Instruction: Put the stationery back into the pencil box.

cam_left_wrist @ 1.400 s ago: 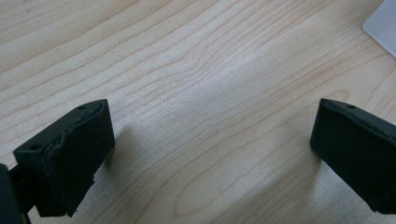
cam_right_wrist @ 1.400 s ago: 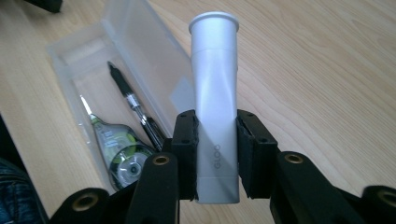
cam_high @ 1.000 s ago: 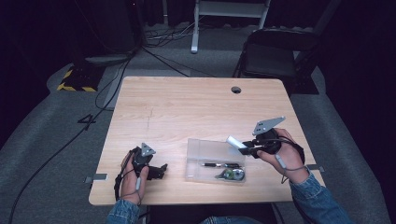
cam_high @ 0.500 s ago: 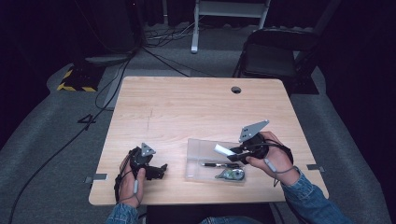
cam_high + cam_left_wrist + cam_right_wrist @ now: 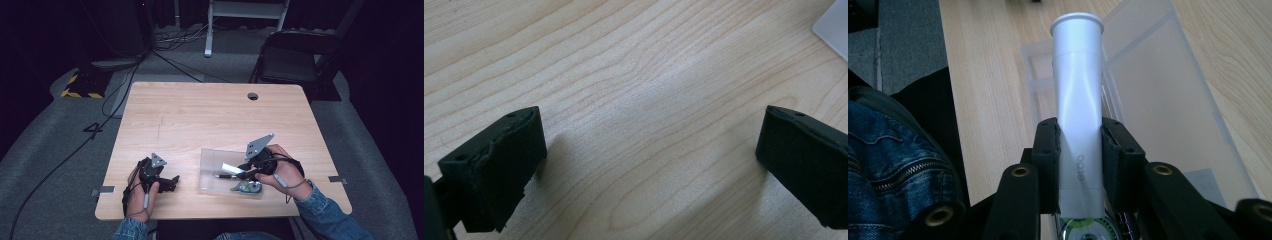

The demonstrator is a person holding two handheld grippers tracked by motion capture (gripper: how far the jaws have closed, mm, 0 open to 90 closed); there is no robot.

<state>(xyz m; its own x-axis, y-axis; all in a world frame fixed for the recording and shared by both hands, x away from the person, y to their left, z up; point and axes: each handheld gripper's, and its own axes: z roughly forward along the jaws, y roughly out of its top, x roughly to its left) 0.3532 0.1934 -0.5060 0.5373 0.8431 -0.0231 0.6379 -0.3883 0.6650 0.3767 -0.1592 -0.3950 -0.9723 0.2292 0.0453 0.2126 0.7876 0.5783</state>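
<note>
My right gripper [image 5: 239, 170] [image 5: 1079, 150] is shut on a white cylindrical tube [image 5: 1077, 100] [image 5: 231, 167], whose capped end sticks out past the jaws. It hangs over a clear plastic box [image 5: 212, 165] [image 5: 1158, 110] near the table's front edge. Inside the box lie a dark pen [image 5: 226, 176] and a green round object [image 5: 246, 187]. My left gripper [image 5: 172, 181] [image 5: 649, 160] rests on the wooden table [image 5: 200, 120] at the front left, open, with bare wood between its black pads [image 5: 499, 160].
A round cable hole [image 5: 252, 96] sits near the table's far edge. A black chair [image 5: 295, 60] stands behind the table at the right. Cables [image 5: 115, 85] trail on the grey floor at the left. The person's denim sleeve [image 5: 893, 165] is close to the right gripper.
My right gripper has carried the white tube leftward and slightly down, from beside the box to above it. The left gripper has stayed where it was.
</note>
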